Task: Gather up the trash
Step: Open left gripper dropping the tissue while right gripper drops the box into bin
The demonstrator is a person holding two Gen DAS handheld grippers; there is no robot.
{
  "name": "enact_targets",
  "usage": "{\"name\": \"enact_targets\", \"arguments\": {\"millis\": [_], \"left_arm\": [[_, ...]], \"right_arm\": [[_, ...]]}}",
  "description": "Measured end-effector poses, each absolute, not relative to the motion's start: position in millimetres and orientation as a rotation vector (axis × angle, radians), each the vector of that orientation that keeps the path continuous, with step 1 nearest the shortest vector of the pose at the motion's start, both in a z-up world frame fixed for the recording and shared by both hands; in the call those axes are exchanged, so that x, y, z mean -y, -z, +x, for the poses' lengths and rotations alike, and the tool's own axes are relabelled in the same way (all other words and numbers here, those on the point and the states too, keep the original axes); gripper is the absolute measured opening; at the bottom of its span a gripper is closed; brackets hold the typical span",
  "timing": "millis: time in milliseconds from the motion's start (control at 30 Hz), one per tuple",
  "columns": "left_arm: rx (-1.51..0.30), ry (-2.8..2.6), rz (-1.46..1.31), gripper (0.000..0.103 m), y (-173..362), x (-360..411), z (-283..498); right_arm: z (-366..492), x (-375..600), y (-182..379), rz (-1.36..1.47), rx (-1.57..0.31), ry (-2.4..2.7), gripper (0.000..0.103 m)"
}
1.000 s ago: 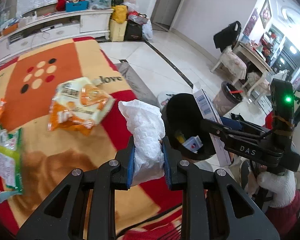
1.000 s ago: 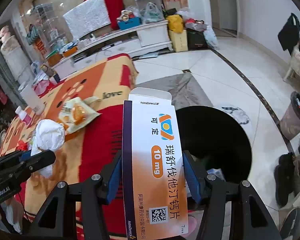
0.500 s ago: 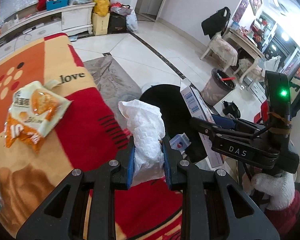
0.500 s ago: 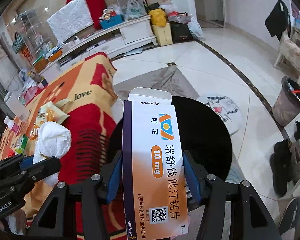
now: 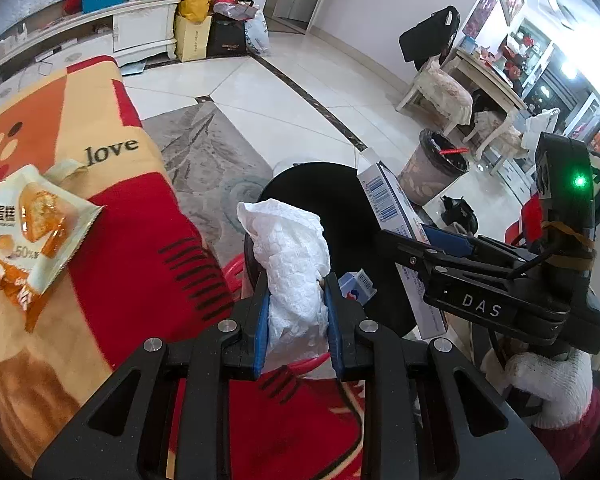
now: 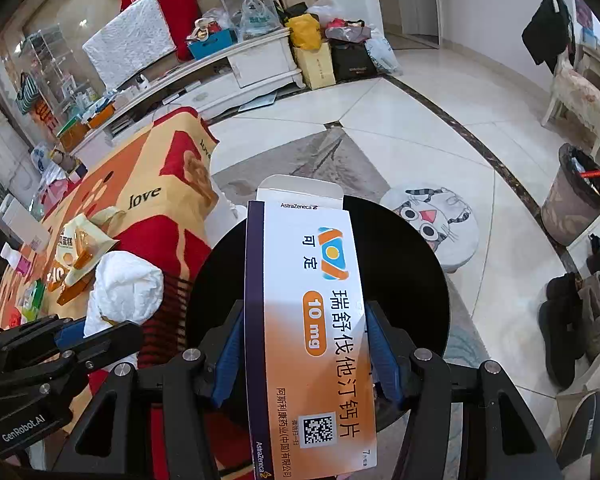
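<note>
Left hand-held gripper (image 5: 298, 320) is clamped on a tissue wad (image 5: 292, 256), centre frame, at the black bin (image 5: 320, 188) rim. Right hand-held gripper (image 6: 304, 354) grips a medicine box (image 6: 306, 320) over the bin. If released early, the tissue could be dropped onto the blanket (image 5: 140, 248).

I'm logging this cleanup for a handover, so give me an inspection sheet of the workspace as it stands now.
Surface: red and orange blanket printed "love".
Job's things: crumpled tissue; medicine box; black bin beside the blanket, a small carton inside.
Clutter: snack wrapper lying on the blanket.
Grippers: left gripper shut on the tissue at the bin's rim; right gripper shut on the medicine box over the bin.
Cables: a cable on the right gripper.
Surroundings: tiled floor, cat cushion, grey waste basket, white cabinet.
</note>
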State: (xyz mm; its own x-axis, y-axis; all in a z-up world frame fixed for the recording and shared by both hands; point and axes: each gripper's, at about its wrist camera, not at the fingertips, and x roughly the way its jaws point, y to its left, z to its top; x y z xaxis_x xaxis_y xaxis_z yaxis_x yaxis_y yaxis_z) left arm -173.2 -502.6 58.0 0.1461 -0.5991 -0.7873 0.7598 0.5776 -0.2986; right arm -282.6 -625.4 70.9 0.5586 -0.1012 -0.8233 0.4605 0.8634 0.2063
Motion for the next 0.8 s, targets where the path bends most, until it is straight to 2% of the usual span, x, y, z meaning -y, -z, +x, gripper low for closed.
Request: {"name": "enact_targets", "arguments": {"millis": [633, 700, 767, 800], "left_arm": [[-1.073, 1.033, 0.135, 0.024, -49, 517, -166], [-1.083, 1.036, 0.135, 0.028, -49, 518, -166], [-1.091, 1.031, 0.131, 0.046, -48, 519, -163], [-1.096, 1.032, 0.12, 0.048, -47, 517, -162]], "right_arm": [[-282, 640, -63, 0.445, -0.932, 0.367, 0.056], [-282, 642, -62, 0.453, -0.932, 0.374, 0.057], [-282, 644, -61, 0.465, -0.934, 0.378, 0.057], [-281, 645, -61, 0.471, -0.936, 0.38, 0.057]]}}
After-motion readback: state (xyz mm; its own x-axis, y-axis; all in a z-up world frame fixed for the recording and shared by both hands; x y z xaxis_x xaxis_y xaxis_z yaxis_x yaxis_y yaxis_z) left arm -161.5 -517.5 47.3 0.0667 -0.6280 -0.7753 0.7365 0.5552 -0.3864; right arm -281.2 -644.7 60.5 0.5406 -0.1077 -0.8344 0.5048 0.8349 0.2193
